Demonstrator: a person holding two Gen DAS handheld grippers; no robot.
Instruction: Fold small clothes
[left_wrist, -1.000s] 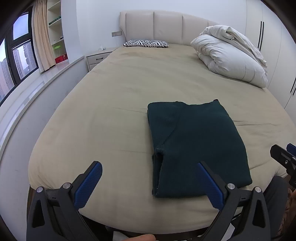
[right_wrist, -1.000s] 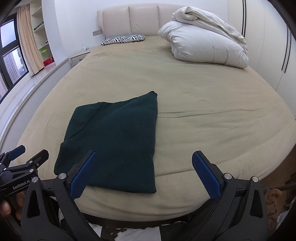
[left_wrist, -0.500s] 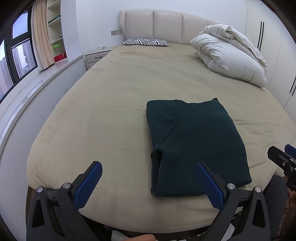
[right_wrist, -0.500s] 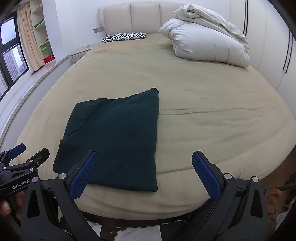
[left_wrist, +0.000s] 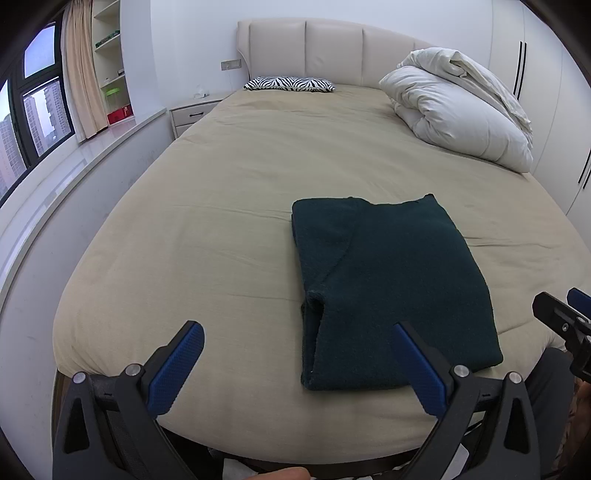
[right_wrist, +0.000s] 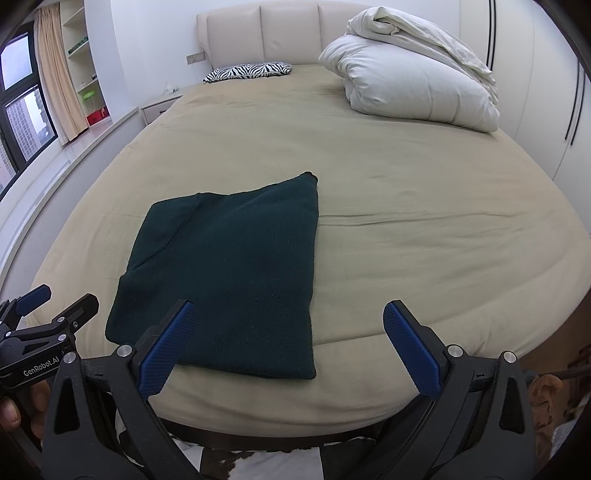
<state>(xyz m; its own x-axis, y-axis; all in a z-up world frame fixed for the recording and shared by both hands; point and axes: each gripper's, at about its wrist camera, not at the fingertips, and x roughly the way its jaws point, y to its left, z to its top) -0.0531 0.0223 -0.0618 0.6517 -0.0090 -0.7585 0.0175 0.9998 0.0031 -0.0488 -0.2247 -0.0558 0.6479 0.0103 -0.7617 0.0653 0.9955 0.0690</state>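
A dark green garment (left_wrist: 388, 288) (right_wrist: 236, 273) lies folded into a flat rectangle near the foot of the beige bed (left_wrist: 221, 206) (right_wrist: 424, 229). My left gripper (left_wrist: 299, 350) is open at the bed's near edge, its right finger overlapping the garment's front, with nothing between its blue pads. My right gripper (right_wrist: 288, 332) is open too, held back from the garment's near right corner and empty. Each gripper shows at the edge of the other's view.
A bundled white duvet (left_wrist: 461, 114) (right_wrist: 413, 85) sits at the far right of the bed. A zebra-print pillow (left_wrist: 290, 83) (right_wrist: 251, 70) lies by the headboard. A nightstand (left_wrist: 192, 114), window ledge and shelves are on the left, wardrobe doors (left_wrist: 535, 74) on the right.
Both grippers have drawn back and up slightly from the bed, so the folded garment sits a little farther off. The garment itself has not moved.
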